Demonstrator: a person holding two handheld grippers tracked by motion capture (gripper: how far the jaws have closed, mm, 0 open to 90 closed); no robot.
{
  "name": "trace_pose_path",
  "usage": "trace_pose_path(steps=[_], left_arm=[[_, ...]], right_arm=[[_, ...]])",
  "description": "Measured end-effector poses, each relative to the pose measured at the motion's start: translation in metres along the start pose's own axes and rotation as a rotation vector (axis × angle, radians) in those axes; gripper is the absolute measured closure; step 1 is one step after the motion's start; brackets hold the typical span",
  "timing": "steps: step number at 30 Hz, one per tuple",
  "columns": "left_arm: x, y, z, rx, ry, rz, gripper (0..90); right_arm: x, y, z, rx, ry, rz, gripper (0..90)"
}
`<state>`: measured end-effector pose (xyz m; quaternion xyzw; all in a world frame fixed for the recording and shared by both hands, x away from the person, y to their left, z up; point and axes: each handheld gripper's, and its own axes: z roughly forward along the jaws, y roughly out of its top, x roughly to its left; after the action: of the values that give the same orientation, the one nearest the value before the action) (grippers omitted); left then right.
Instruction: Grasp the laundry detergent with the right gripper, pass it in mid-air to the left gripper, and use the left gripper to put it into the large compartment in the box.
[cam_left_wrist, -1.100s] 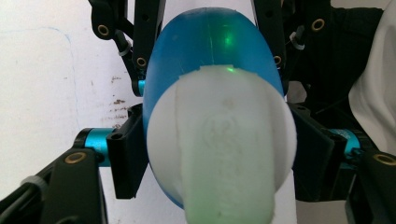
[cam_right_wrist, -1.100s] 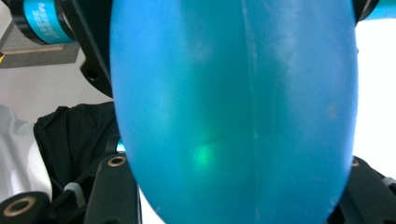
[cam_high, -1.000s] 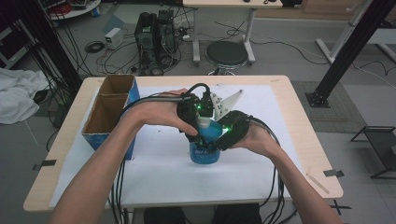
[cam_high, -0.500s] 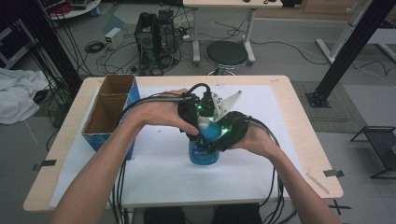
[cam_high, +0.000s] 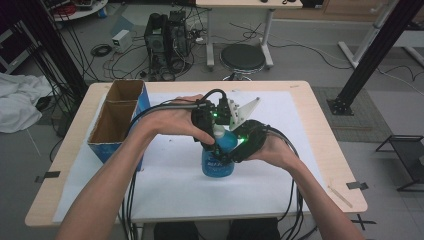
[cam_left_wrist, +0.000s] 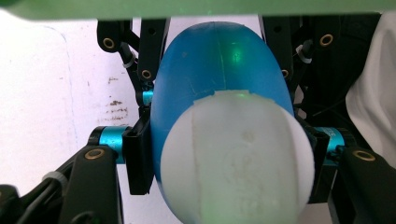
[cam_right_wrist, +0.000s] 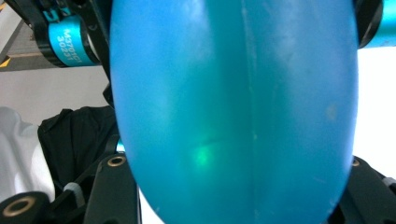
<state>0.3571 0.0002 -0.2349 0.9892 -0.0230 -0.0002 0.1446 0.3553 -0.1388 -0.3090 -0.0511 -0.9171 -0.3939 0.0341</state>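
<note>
Standing upright near the middle of the white-covered table (cam_high: 165, 195): one blue bottle (cam_high: 218, 162) with a white cap (cam_left_wrist: 236, 158); left gripper (cam_high: 212, 131) set at the bottle's top, its black jaws closed against the cap on both sides in the left gripper view; right gripper (cam_high: 246, 145) pressed to the bottle's right flank, jaws clamped on the blue body (cam_right_wrist: 233, 107) in the right gripper view; both hands meeting over the bottle; open cardboard box (cam_high: 116, 122), two compartments, at the table's left edge, well apart from the bottle.
</note>
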Motion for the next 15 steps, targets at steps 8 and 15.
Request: trace_pose_path(steps=[8, 15], left_arm=[[-0.0011, -0.0017, -0.0002, 0.004, 0.002, -0.011, 38.0], [-0.0030, -0.0037, 0.0007, 0.000, 0.000, -0.013, 38.0]], right_arm=[[-0.0002, -0.0004, 0.0032, -0.012, 0.005, -0.002, 43.7], [0.0014, -0.0008, 0.0048, -0.013, -0.002, -0.015, 42.8]])
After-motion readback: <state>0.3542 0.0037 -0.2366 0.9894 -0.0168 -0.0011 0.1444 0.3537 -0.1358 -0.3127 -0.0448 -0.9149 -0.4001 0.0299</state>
